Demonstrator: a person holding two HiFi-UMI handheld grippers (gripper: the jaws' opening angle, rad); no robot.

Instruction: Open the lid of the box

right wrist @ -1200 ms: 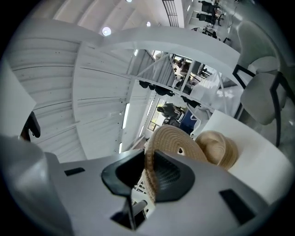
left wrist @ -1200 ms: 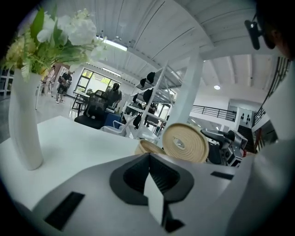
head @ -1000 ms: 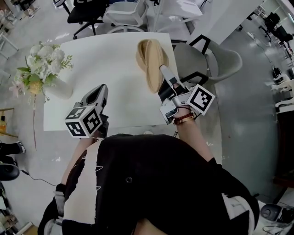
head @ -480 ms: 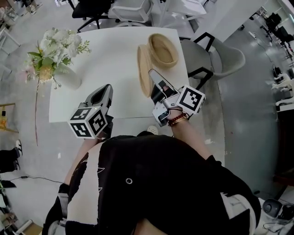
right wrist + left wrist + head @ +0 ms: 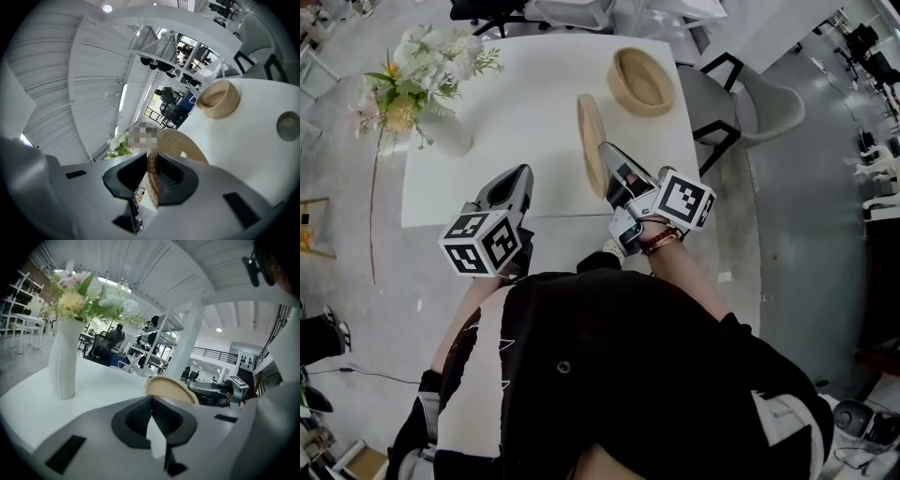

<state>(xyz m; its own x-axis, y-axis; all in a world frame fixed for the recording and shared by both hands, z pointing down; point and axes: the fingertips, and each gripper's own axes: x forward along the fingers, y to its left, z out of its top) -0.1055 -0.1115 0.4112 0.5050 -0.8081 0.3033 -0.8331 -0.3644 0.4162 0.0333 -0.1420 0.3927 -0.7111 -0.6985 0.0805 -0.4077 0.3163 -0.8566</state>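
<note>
Left to right over the white table (image 5: 534,94): a white vase of flowers (image 5: 442,131) near the left edge, the left gripper (image 5: 521,174) with jaws pressed together and empty, the woven lid (image 5: 590,141) standing on edge, pinched at its rim by the right gripper (image 5: 609,155), and the open round woven box (image 5: 642,82), apart near the far-right corner.

Open-plan office or lab floor in an industrial shell.
White table (image 5: 534,103) on a grey polished floor (image 5: 806,234); black swivel chair (image 5: 487,7) beyond the table's far edge and a grey shell chair (image 5: 769,103) off its right edge; more desks and chairs (image 5: 877,159) at the far right; white shelving racks (image 5: 21,291), white corrugated ceiling (image 5: 154,268), white column (image 5: 187,343), railed mezzanine (image 5: 213,354); dark figures (image 5: 117,333) among distant workstations; vase of flowers (image 5: 441,131) at the table's left edge.
</note>
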